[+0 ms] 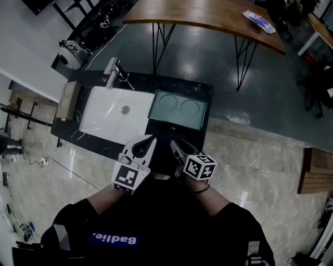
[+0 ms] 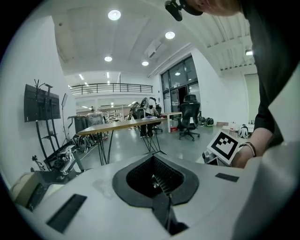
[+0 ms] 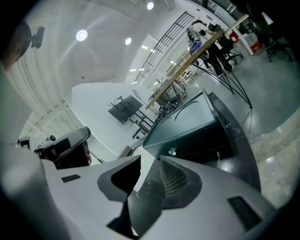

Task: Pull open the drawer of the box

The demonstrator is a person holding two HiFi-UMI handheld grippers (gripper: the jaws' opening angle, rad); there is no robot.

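The box [image 1: 178, 109] is dark teal with two rings on its top and stands on the black counter [image 1: 200, 87], to the right of the sink. Its dark drawer front [image 3: 199, 143] carries a small metal knob [image 3: 172, 151] and looks closed. My right gripper [image 3: 150, 163] is open with nothing between its jaws. It points at the drawer front a short way before the knob, at the counter's near edge [image 1: 175, 145]. Beside it on the left, my left gripper [image 1: 151, 138] is shut and empty, with its tips meeting [image 2: 153, 157].
A white sink [image 1: 106, 122] with a faucet [image 1: 115, 70] fills the counter's left half. A wooden table [image 1: 208, 15] on thin metal legs stands beyond the counter. Wooden planks [image 1: 317, 174] lie on the floor at the right. My dark-sleeved arms fill the bottom of the head view.
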